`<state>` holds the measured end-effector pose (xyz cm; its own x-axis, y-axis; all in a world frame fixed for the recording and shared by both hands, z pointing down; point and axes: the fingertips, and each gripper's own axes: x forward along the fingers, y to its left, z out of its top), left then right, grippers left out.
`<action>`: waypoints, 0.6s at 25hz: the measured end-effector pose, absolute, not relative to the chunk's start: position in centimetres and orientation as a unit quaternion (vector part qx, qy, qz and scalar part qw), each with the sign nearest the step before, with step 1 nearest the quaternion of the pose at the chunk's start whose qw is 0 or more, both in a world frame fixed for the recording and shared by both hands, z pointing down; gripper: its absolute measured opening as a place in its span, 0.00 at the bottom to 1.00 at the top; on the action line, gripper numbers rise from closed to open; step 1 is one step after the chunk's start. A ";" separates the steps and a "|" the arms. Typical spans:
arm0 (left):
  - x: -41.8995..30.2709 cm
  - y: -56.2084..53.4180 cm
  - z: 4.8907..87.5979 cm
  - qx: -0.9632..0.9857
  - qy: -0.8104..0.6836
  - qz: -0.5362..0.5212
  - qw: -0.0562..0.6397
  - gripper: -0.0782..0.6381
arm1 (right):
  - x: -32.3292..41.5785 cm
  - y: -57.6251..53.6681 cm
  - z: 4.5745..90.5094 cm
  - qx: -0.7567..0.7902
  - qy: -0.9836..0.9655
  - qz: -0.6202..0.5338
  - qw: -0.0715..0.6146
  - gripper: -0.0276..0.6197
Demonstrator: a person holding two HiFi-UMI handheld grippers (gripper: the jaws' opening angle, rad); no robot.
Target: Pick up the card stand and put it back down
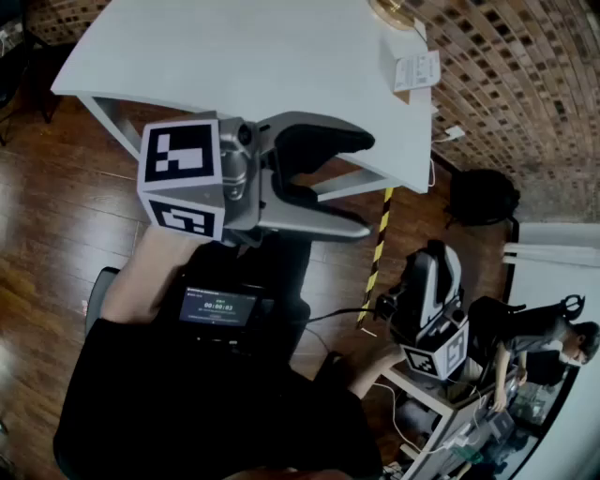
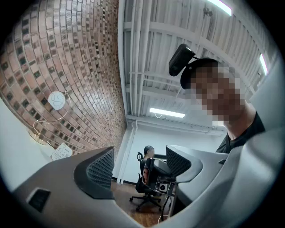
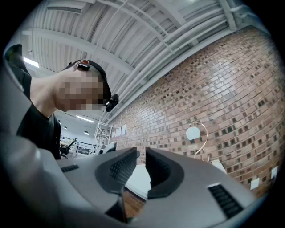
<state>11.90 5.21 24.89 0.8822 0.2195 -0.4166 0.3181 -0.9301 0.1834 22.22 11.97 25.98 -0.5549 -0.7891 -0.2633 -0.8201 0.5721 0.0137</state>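
Jaws stand apart and empty on left gripper (image 1: 364,184) and right gripper (image 3: 141,155), both tilted upward.

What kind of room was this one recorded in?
Probably an office or lab workspace: a brick wall, a white table, and further back a person seated on an office chair.

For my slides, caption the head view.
Left gripper, jaws open and empty, held short of the white table; card stand sits at its far corner.
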 end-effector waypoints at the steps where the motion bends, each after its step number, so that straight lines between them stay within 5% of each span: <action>1: 11.8 5.4 24.9 0.962 0.137 -0.196 0.129 0.61 | 22.1 11.9 26.0 -0.460 0.879 0.060 0.114 0.18; 15: 13.1 -1.6 25.2 0.968 0.107 -0.178 0.137 0.61 | 27.1 2.8 29.1 -0.550 0.833 0.035 0.056 0.18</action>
<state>13.09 -1.55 25.17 0.9135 0.1576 -0.3750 0.2555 -0.9396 0.2276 27.14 2.78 29.12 -0.3891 -0.9118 -0.1315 -0.9196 0.3929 -0.0033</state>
